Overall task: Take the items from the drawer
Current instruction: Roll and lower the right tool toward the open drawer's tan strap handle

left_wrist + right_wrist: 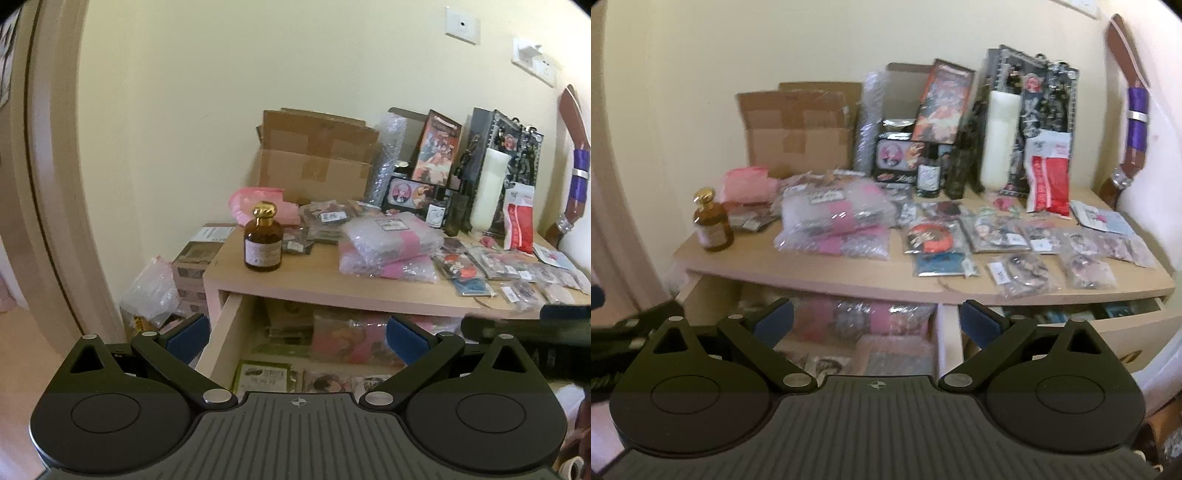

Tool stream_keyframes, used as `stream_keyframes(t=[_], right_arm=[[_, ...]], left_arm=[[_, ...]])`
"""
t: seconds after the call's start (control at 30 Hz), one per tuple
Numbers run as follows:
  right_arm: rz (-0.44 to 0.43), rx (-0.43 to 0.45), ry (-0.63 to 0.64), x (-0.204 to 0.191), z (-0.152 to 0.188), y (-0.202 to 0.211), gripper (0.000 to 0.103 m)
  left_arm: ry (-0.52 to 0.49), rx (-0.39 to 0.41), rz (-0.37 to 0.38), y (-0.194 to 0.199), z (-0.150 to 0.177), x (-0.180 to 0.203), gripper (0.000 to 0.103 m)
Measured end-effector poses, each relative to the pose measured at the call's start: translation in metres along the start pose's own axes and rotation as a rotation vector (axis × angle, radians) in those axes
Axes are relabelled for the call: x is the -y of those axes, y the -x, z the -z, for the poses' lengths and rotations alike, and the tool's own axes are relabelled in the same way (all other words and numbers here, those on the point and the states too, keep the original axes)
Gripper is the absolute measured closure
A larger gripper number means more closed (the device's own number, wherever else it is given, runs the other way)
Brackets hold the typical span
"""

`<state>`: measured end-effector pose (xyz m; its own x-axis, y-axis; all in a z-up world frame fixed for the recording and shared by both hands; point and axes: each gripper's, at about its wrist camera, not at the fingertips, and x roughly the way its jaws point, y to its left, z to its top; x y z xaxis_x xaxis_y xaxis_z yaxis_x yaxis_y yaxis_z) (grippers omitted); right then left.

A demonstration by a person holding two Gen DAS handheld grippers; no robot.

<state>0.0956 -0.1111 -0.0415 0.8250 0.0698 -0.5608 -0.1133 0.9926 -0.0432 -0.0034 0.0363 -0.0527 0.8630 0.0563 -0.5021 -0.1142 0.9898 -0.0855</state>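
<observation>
**Both grippers spread, hovering over open drawers**

Left gripper (297, 338): fingers wide apart, nothing held. Lower centre of left view, directly above the open left drawer (225, 332). Green-label packet (263, 376) just ahead and below, between the pads, long side across the frame. Pink bubble-wrapped bundle (347, 336) further back in the same drawer.

Right gripper (877, 323): also spread, empty. Straddles the divider (947, 332) between the left drawer and the right drawer (1108, 317). Pink bundle sits ahead, slightly left of centre.

Judgement: left gripper nearer to the packet; straight drop forward-down should reach it.

Beyond, mid-frame: desk top (306, 280) with brown bottle (263, 242) at its left end and wrapped packets. Cardboard box (317, 155) against the wall.
</observation>
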Motion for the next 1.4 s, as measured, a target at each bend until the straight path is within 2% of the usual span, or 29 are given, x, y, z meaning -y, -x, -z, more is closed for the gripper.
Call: stream_keyframes(t=[0.07,0.33,0.47,0.67,0.87,1.03,1.3,1.4], right_arm=[[-0.018,-0.017,0.048,-0.005,0.004,0.0,0.005],[-0.144,-0.055,0.385,-0.024,0.02,0.001,0.006],[-0.196,-0.046,0.585,-0.04,0.033,0.005,0.008],[-0.301,-0.06,0.742,-0.058,0.048,0.012,0.009],[-0.351,-0.05,0.834,-0.075,0.055,0.023,0.009],[-0.407,-0.026,0.958,-0.094,0.064,0.039,0.009],[-0.403,-0.047,1.019,-0.118,0.094,0.059,0.009],[-0.4,-0.059,1.031,-0.126,0.105,0.067,0.009]], left_arm=[[0.012,-0.002,-0.02,0.002,0.002,-0.002,0.0],[0.095,0.002,-0.093,0.008,0.012,-0.012,0.0],[0.139,0.009,-0.113,0.014,0.017,-0.016,0.0],[0.163,0.015,-0.113,0.028,0.023,-0.025,0.0],[0.218,0.013,-0.102,0.041,0.028,-0.047,0.0],[0.268,-0.009,-0.07,0.05,0.035,-0.068,0.0],[0.143,-0.061,0.028,0.057,0.037,-0.081,0.0],[0.098,-0.073,0.044,0.06,0.035,-0.081,0.0]])
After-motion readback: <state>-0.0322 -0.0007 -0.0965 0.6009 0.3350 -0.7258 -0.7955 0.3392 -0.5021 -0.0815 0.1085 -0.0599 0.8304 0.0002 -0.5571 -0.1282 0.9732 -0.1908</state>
